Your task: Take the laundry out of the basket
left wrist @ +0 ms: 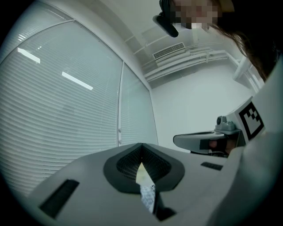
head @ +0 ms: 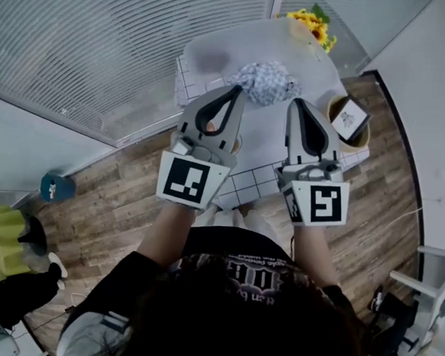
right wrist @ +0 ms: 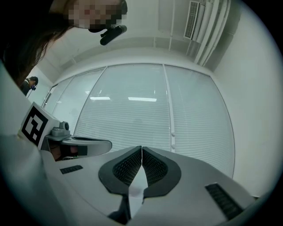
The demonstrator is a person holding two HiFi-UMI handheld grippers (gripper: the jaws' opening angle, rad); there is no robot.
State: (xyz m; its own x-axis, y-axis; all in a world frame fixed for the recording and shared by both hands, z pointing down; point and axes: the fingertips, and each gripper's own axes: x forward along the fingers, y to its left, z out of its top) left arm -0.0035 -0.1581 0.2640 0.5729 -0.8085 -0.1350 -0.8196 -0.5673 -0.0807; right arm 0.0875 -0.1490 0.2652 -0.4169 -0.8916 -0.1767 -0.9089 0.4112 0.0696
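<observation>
**Checked laundry bunched at the tool tips, over the table**

The laundry (head: 267, 82) is a crumpled blue-and-white checked bundle. Its long axis runs left to right across the head view, spanning the gap between the two tool tips. Its left end meets the tip of the left tool (head: 234, 90) and its right end sits just beside the tip of the right tool (head: 296, 104). Both tools point away from the person, side by side. The bundle is above the white table (head: 290, 50); whether it rests there or hangs clear, I can't tell.

The left tool's own camera shows its jaws pressed together at the tip, pinching a strip of checked cloth in the slot. The right tool's jaws are pressed together too, with only something pale behind them.

The round basket (head: 334, 105) stands at the table's right edge, well right of the bundle, and holds a tilted dark-framed white card (head: 350, 117)
</observation>
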